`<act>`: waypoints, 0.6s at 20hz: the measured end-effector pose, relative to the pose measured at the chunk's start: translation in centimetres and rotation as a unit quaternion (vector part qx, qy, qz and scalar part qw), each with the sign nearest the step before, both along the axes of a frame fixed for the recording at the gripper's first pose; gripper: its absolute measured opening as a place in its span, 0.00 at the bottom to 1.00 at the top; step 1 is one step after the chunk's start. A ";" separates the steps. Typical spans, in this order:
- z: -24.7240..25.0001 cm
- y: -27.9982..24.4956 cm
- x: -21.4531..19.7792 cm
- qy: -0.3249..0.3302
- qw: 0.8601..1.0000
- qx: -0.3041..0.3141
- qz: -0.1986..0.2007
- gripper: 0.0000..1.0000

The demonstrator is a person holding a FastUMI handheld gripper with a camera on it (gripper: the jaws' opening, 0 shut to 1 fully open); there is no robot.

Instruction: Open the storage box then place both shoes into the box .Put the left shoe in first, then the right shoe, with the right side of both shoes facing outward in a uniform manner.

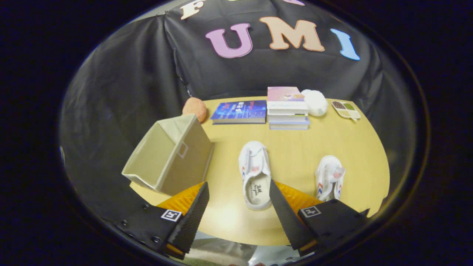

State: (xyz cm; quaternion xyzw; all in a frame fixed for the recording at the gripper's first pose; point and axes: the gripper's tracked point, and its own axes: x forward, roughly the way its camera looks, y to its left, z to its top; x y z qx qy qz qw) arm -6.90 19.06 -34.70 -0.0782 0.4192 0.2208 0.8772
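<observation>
A beige fabric storage box (172,155) stands on the yellow table (295,147), beyond my left finger, its open top tilted toward me and nothing visible inside. One white child's shoe (255,173) lies just ahead of my fingers, heel toward me, close to the right finger. A second white shoe (330,177) with red and blue marks lies beyond the right finger, partly hidden by it. My gripper (238,190) is open, held above the table's near edge, with nothing between its fingers.
At the table's far side lie a blue book (240,111), a stack of books (287,109), a white fluffy ball (316,101), an orange plush ball (195,108) behind the box, and a small divided dish (345,109).
</observation>
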 end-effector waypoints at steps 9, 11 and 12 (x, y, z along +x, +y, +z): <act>-7.6 -3.1 2.8 0.047 0.994 -0.089 0.035 0.99; -8.8 -2.9 3.6 0.052 0.993 -0.099 0.043 0.98; -9.3 -2.7 4.0 0.053 0.992 -0.104 0.047 0.98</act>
